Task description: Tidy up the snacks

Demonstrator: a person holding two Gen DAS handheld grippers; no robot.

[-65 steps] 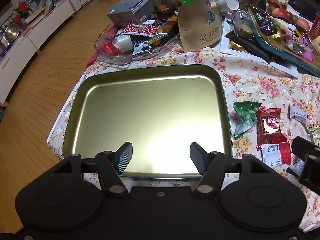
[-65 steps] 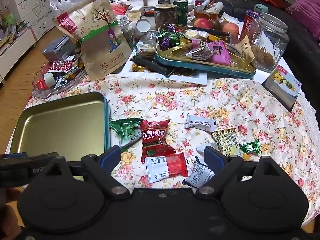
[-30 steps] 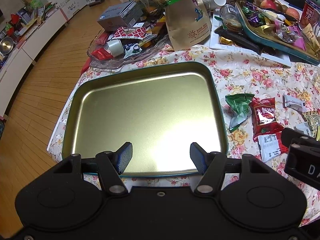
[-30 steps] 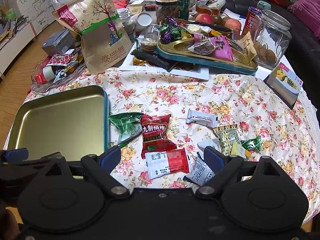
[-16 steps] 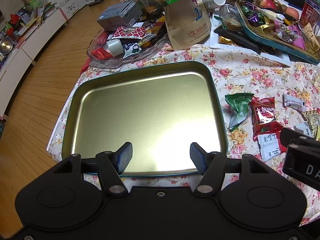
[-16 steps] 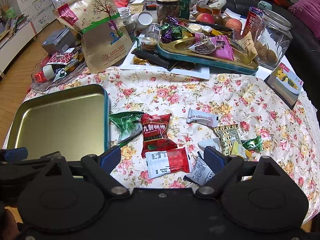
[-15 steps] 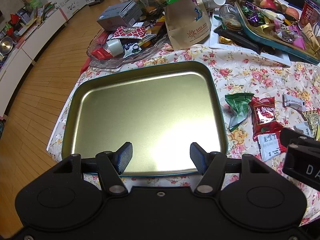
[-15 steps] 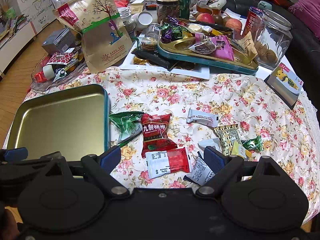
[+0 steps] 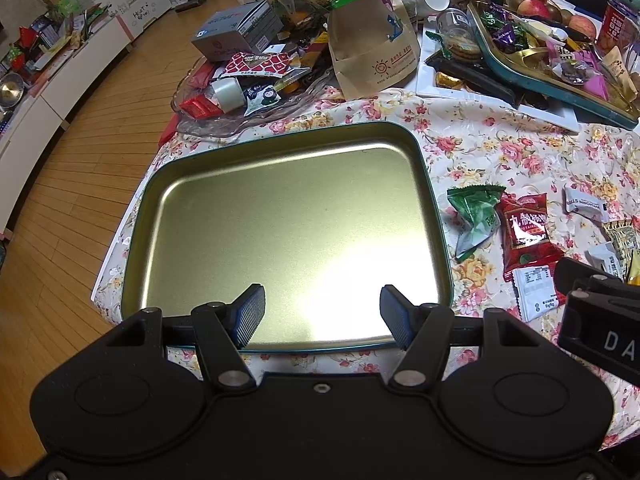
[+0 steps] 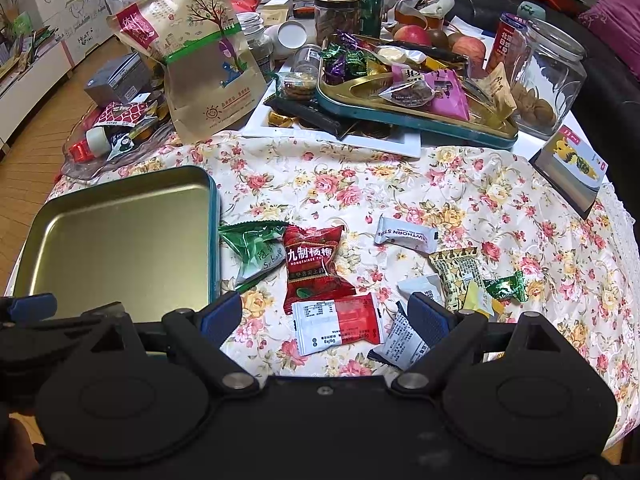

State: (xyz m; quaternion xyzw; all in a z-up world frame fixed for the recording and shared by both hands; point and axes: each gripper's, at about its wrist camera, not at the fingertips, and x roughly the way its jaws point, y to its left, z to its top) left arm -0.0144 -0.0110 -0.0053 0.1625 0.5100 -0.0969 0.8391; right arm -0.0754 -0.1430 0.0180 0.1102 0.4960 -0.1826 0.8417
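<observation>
The tabletop (image 10: 460, 184) under its flowered cloth carries the gold tin tray (image 9: 434, 216), which holds nothing, while the farther teal-rimmed tray (image 10: 416, 118) is heaped with wrapped sweets. The sorting looks not yet begun: the left hand-held gripper (image 9: 322, 314) hangs over the tin's near edge, jaws wide and holding nothing, and the right hand-held gripper (image 10: 322, 316) hangs likewise spread and unladen above the loose snacks just beside the tin. The likely next move is lowering the right one onto the red-and-white packet (image 10: 338, 322), or the red plum packet (image 10: 314, 266) and green packet (image 10: 256, 252) behind it, pinching a flat wrapper cleanly.
</observation>
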